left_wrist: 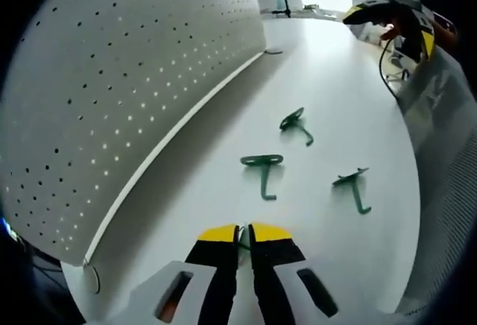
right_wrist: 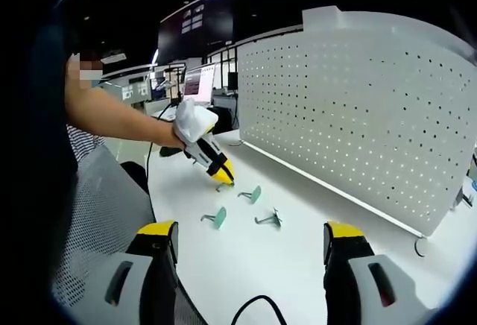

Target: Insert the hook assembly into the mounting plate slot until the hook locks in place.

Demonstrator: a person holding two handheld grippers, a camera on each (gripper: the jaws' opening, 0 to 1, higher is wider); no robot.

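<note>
- Pegboard [left_wrist: 112, 79] stands upright along the table [left_wrist: 350, 101] edge; it looks like the mounting plate the hooks go into.
- Three green hooks lie loose on the table, well apart from the board: near hook [left_wrist: 264, 170], far hook [left_wrist: 296, 124], outer hook [left_wrist: 353, 186].
- Left claw [left_wrist: 244, 233]: jaws nearly together, pinching a fourth green hook [right_wrist: 223, 185] just above the table.
- Judgement: that hook is picked up, not yet carried to a slot.
- Right claw [right_wrist: 250, 239]: jaws wide apart, holding nothing, hanging back, likely keeping the scene in sight.
</note>
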